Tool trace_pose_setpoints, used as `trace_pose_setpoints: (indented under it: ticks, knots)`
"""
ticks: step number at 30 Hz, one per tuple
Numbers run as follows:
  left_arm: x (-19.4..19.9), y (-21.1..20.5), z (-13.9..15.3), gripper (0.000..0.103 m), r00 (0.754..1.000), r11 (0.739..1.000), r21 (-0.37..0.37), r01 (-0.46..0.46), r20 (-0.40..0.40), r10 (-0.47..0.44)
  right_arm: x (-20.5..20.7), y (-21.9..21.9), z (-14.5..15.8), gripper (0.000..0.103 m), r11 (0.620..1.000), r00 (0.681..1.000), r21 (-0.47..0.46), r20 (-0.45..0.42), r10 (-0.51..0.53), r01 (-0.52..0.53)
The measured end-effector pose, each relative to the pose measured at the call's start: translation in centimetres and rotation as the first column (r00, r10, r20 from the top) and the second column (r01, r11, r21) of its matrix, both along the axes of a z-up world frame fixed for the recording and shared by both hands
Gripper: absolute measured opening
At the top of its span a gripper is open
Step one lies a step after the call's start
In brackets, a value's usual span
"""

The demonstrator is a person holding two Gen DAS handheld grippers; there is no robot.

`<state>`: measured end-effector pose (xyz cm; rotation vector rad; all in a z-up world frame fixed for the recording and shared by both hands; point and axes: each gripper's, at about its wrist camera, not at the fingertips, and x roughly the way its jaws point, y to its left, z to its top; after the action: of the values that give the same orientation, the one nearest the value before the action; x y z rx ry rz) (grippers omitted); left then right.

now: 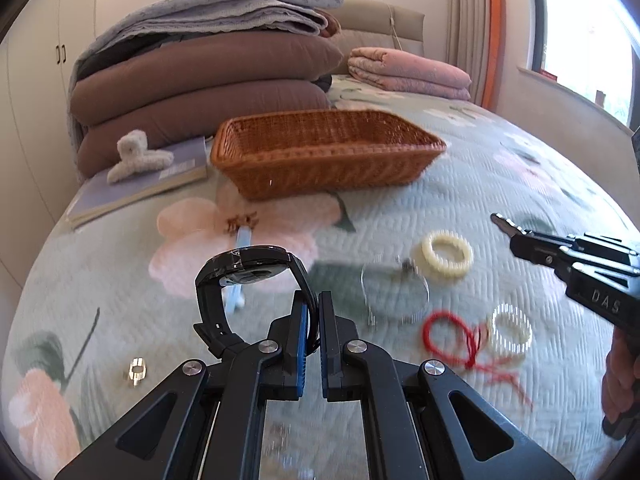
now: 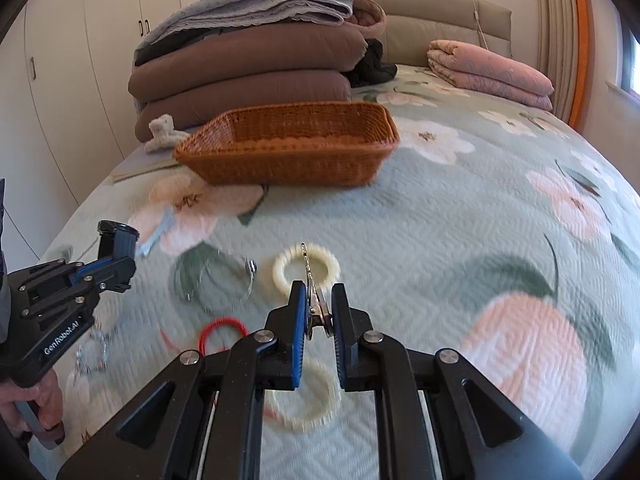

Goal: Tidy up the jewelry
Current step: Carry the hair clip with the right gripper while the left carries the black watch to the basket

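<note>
My left gripper (image 1: 313, 300) is shut on the strap of a black wristwatch (image 1: 248, 266), which hangs above the bed quilt. In the right wrist view that gripper (image 2: 120, 252) and the watch (image 2: 118, 232) show at the left. My right gripper (image 2: 318, 300) is shut on a silver metal hair clip (image 2: 316, 304) whose toothed tip points forward. The same gripper (image 1: 516, 236) reaches in from the right of the left wrist view. An orange-brown wicker basket (image 1: 328, 168) (image 2: 280, 168) stands further back on the bed, ahead of both grippers.
On the quilt lie two cream bracelets (image 2: 306, 268) (image 2: 304, 400), a red cord loop (image 1: 460, 336), a thin silver bangle (image 1: 394, 292), a gold ring (image 1: 137, 370) and a light blue clip (image 2: 156, 236). A fluffy hair claw (image 1: 136, 156) sits on a book (image 1: 132, 196). Folded bedding is stacked behind.
</note>
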<state>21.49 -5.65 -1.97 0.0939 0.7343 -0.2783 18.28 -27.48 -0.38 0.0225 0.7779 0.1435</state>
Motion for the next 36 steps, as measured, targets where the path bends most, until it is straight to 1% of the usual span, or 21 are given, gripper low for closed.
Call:
trace_pose_setpoints:
  ticks: [6, 9, 12, 16, 19, 21, 25, 28, 30, 33, 36]
  knots:
    - [3.6, -1.2, 1.6, 0.005, 0.999, 1.0, -0.009, -0.003, 0.039, 0.004, 4.4, 0.8, 1.6, 0.013, 1.0, 0.999, -0.022, 0.035, 0.019, -0.018]
    - [5.5, -1.9, 2.2, 0.005, 0.999, 1.0, 0.0, -0.003, 0.052, 0.003, 6.8, 1.0, 2.0, 0.013, 0.999, 0.999, -0.022, 0.033, 0.025, -0.024]
    - [7.3, -2.5, 2.8, 0.005, 0.997, 1.0, -0.005, -0.013, 0.069, 0.013, 9.4, 1.2, 2.3, 0.013, 0.999, 0.999, -0.026, 0.037, 0.023, -0.022]
    - [9.9, -3.1, 3.2, 0.005, 0.996, 0.999, -0.021, -0.032, 0.082, 0.034, 12.4, 1.3, 2.8, 0.013, 1.0, 0.999, -0.01, 0.037, 0.027, -0.027]
    - [11.6, -3.5, 3.6, 0.005, 0.996, 0.999, -0.028, -0.032, 0.085, 0.034, 14.6, 1.7, 3.5, 0.013, 0.999, 0.998, -0.001, 0.048, 0.036, -0.036]
    - [12.7, -3.7, 3.9, 0.005, 0.995, 0.999, -0.032, -0.033, 0.091, 0.036, 15.9, 1.6, 3.5, 0.013, 0.999, 0.999, 0.009, 0.041, 0.034, -0.034]
    - [14.7, -3.8, 4.3, 0.005, 0.995, 0.998, -0.043, -0.044, 0.085, 0.047, 18.8, 1.2, 2.7, 0.013, 0.999, 1.0, 0.023, -0.005, 0.023, -0.023]
    - [16.4, -4.1, 4.4, 0.005, 0.995, 0.998, -0.021, -0.052, 0.086, 0.053, 20.4, 0.9, 1.7, 0.013, 1.0, 0.999, 0.024, -0.038, 0.015, -0.014]
    - [17.5, -4.1, 4.3, 0.005, 0.997, 0.998, -0.034, -0.053, 0.06, 0.055, 21.5, 0.6, 0.8, 0.013, 1.0, 0.998, 0.022, -0.066, 0.002, -0.001]
    - [18.7, -4.8, 4.0, 0.005, 0.998, 0.999, 0.0, -0.047, 0.041, 0.047, 22.5, 0.4, -0.3, 0.013, 1.0, 0.995, 0.019, -0.102, -0.008, 0.01]
    - [19.5, -4.9, 3.5, 0.005, 0.999, 0.999, -0.004, -0.047, 0.018, 0.047, 23.2, 0.2, -1.0, 0.013, 1.0, 0.992, 0.026, -0.128, -0.014, 0.018]
